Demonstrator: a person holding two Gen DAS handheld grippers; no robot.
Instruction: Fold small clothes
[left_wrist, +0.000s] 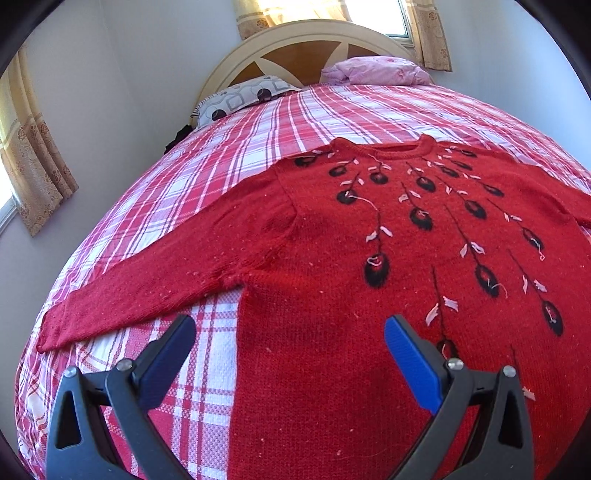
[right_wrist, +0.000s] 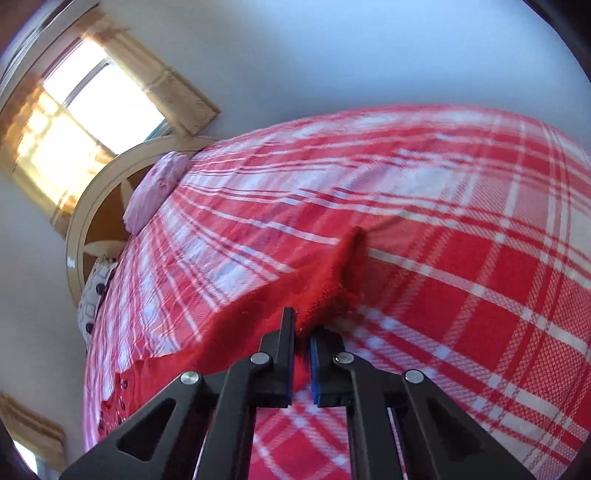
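Note:
A red knitted sweater (left_wrist: 325, 236) with black and pink flower stitching lies flat, front up, on a red and white plaid bedspread (left_wrist: 177, 192). Its left sleeve (left_wrist: 140, 291) stretches out toward the left edge of the bed. My left gripper (left_wrist: 291, 332) hovers open just above the sweater's lower left side edge, with nothing between its blue pads. In the right wrist view, my right gripper (right_wrist: 303, 328) is shut on the red sweater sleeve (right_wrist: 325, 280), whose cuff end is bunched up and lifted off the bedspread (right_wrist: 461, 258).
A patterned pillow (left_wrist: 240, 98) and a pink pillow (left_wrist: 373, 70) lie by the rounded headboard (left_wrist: 295, 44). Curtained windows (right_wrist: 85, 110) are in the walls behind and beside the bed. The bed's left edge runs close to the wall.

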